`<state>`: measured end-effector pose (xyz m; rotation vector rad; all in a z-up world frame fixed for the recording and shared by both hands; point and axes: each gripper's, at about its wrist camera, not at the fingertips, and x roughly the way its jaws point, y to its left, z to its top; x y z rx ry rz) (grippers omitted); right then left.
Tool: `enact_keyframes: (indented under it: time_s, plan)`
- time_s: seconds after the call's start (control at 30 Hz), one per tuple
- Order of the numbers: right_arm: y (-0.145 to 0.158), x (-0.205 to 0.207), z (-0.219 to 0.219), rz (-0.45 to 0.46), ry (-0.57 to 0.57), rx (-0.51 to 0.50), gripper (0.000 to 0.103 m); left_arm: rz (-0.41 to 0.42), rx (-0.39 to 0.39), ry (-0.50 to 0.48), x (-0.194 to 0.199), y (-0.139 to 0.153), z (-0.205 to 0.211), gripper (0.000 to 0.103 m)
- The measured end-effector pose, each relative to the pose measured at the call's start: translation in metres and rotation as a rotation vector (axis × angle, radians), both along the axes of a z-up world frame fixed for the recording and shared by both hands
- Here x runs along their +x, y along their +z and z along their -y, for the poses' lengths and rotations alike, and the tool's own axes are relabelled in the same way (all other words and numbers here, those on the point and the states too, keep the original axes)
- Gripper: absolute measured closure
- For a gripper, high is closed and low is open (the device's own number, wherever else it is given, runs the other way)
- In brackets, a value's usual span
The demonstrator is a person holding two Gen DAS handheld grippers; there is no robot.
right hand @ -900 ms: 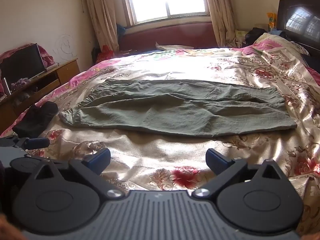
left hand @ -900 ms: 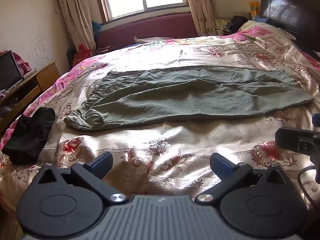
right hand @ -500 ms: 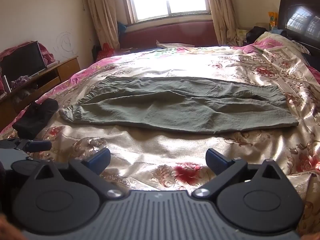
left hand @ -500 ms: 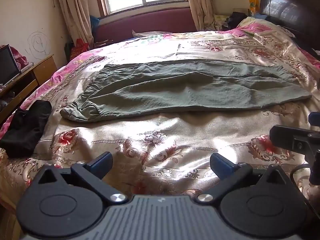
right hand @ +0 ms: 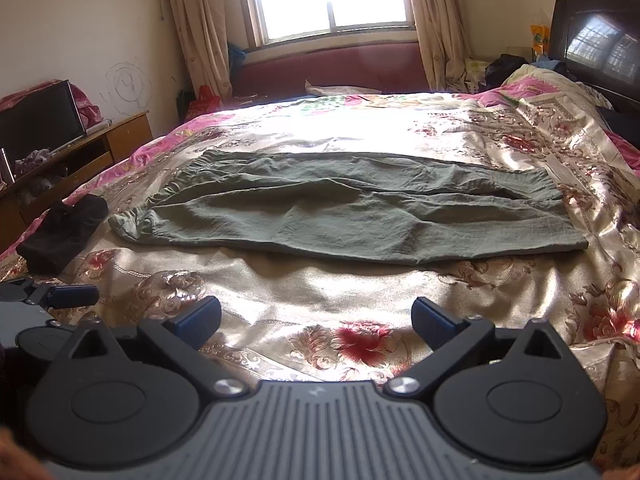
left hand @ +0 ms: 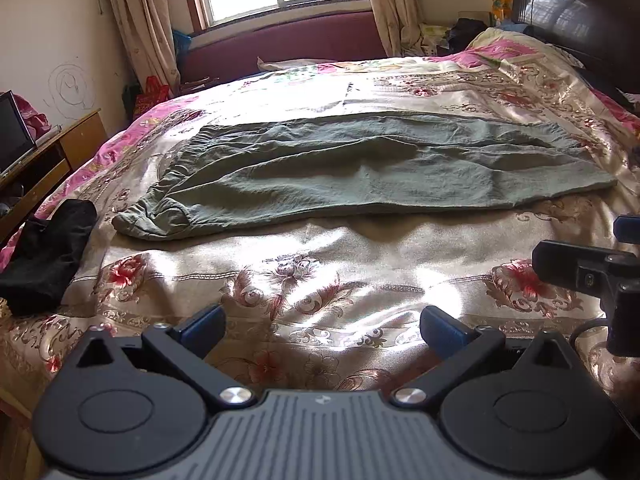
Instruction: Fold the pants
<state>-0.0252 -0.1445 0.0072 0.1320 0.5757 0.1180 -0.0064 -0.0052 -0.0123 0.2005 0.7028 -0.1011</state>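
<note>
I hold both the left gripper (left hand: 322,326) and right gripper (right hand: 316,318) wide and empty over bare floral bedspread (right hand: 280,292), short of the green pants' (right hand: 360,216) near edge.

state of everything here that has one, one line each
green pants: spread flat across the bed, one leg laid over the other
left gripper: jaws open, empty, short of the pants
right gripper: jaws open, empty, short of the pants
black garment: bunched at the bed's left edge
curtains: drawn open
tv: screen dark

Floral-quilted bed (left hand: 360,264), green pants (left hand: 360,176) spread flat, black cloth (left hand: 48,256) at edge
</note>
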Motion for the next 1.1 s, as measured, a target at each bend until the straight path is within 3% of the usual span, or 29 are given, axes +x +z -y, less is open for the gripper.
enact_keyframes:
  time_s: [0.77,1.1]
  plan:
    - [0.003,-0.003,0.007,-0.002,-0.039,-0.01,0.002,0.055,0.04,-0.005,-0.009,0.005,0.005,0.0]
    - [0.006,-0.008,0.01,0.007,-0.073,-0.007,0.002,0.032,0.038,-0.001,-0.009,0.008,0.008,0.0]
